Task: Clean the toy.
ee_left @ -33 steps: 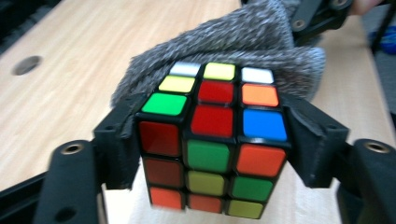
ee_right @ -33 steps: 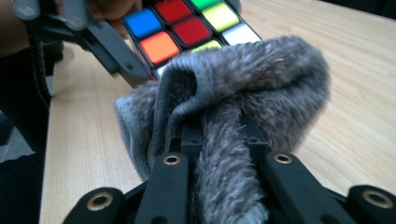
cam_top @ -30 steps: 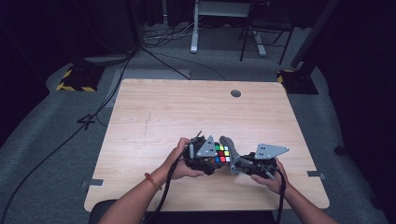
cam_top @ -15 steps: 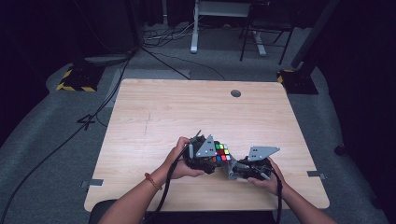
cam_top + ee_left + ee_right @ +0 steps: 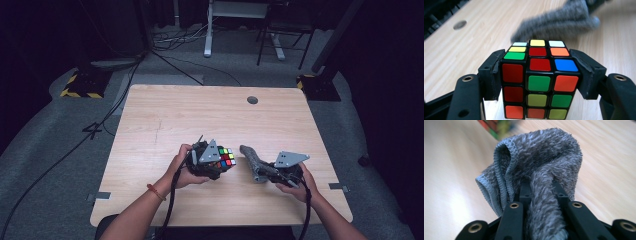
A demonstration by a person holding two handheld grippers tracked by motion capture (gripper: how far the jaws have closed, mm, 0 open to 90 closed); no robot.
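One puzzle cube, pinched between the pads of the left hand-held gripper, sits near the front middle of the tabletop; just right, the right hand-held gripper pinches one grey cloth. Wiping well likely means holding the cube steady and brushing lightly across each face.

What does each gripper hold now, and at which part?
The left gripper clamps the puzzle cube by two opposite side faces. The right gripper pinches a bunched fold of the grey cloth.
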